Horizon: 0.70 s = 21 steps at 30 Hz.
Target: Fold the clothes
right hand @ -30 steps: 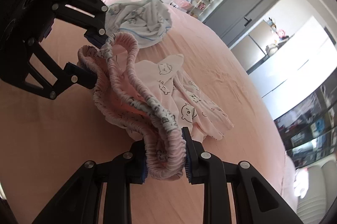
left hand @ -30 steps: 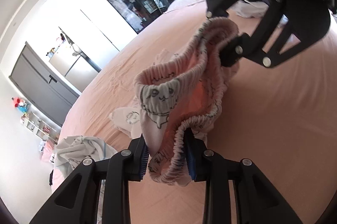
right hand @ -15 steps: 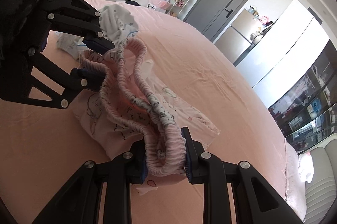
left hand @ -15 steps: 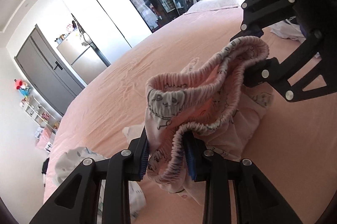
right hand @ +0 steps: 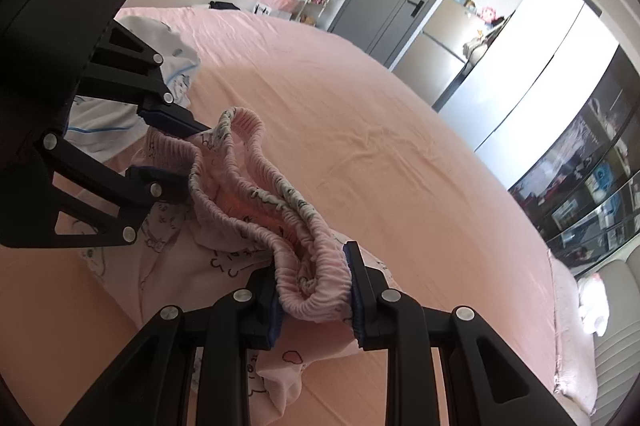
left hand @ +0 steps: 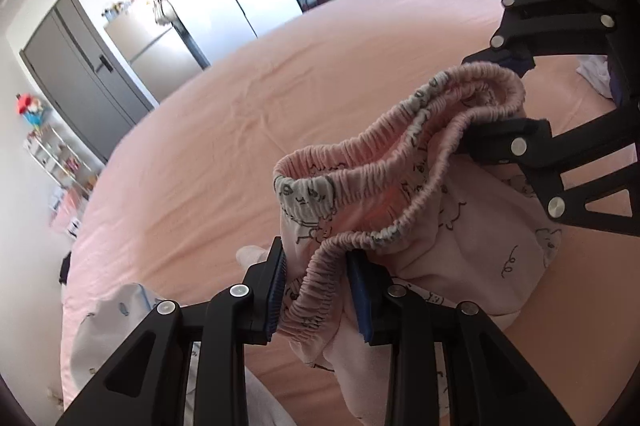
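We are holding the pants (left hand: 420, 210) by their elastic waistband (right hand: 256, 210), one set of tongs at each end: the left tongs (left hand: 316, 290) are pinching a bunched stretch of the band between their blue pads, and the right tongs (right hand: 314, 290) are pinching the opposite stretch the same way. The pants are hanging between the two tongs, with the lower cloth pooling on the bed (left hand: 280, 74) beneath and slightly beyond them. The waistband is running roughly straight from one pair of tongs to the other, but it is sagging and gaping open in the middle, so the front and back layers are not yet lying together. We are judging the step in hand to be spreading the garment flat for its first fold. To do it well, we should be drawing the tongs apart until the band goes taut, keeping both grips level, then lowering so the legs trail away from us. The long axis of the pants seems to be running downward from the band toward the bed; we cannot tell where the leg ends are pointing. A white garment (right hand: 176, 66) is lying behind the left tongs, well clear of our work.
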Tool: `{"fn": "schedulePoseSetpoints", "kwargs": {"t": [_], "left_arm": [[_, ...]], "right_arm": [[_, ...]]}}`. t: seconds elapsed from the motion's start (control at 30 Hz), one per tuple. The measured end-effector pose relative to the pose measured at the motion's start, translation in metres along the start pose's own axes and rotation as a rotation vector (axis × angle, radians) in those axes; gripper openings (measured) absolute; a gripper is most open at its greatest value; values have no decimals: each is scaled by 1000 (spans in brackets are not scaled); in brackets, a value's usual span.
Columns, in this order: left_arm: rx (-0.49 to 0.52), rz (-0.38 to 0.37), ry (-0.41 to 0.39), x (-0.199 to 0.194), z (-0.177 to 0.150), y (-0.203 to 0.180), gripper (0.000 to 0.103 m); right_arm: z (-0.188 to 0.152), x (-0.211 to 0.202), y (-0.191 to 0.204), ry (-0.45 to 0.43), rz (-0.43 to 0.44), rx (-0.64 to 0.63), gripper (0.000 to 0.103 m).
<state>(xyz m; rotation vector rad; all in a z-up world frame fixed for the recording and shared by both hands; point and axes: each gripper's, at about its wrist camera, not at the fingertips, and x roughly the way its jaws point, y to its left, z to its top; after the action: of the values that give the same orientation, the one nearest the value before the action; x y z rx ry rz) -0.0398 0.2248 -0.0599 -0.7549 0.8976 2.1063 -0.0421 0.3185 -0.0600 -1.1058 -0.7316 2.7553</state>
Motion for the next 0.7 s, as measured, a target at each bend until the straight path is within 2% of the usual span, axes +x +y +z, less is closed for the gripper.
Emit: {"fn": "schedulePoseSetpoints", "kwargs": {"t": [0.1,0.17,0.23,0.27,0.33,0.4,0.5,0.63,0.7], "left_arm": [[-23,-21,62,11,2,3,30],[-53,-23,89,14,3,7,37],[-76,-5,105,16,3,10,55],[-90,5,110,16,3,12,59],[-131,21,116,17,3,17,70],[-200,24,105,13,3,25,75],[-324,32,74,2,3,40,80],[-472,3,48,-12,5,69,81],[-557,-46,38,-22,3,82,81]], "right_arm": [[-1,11,-4,23,-8,22,24],[-2,16,-10,36,3,58,24],[-2,21,-16,53,16,104,25],[-2,24,-19,62,24,130,26],[-3,27,-24,77,20,173,34],[-6,26,-31,82,-6,221,54],[-9,17,-47,64,-30,323,75],[-15,-7,-73,24,-63,457,83],[-20,-18,-85,16,-65,522,89]]}}
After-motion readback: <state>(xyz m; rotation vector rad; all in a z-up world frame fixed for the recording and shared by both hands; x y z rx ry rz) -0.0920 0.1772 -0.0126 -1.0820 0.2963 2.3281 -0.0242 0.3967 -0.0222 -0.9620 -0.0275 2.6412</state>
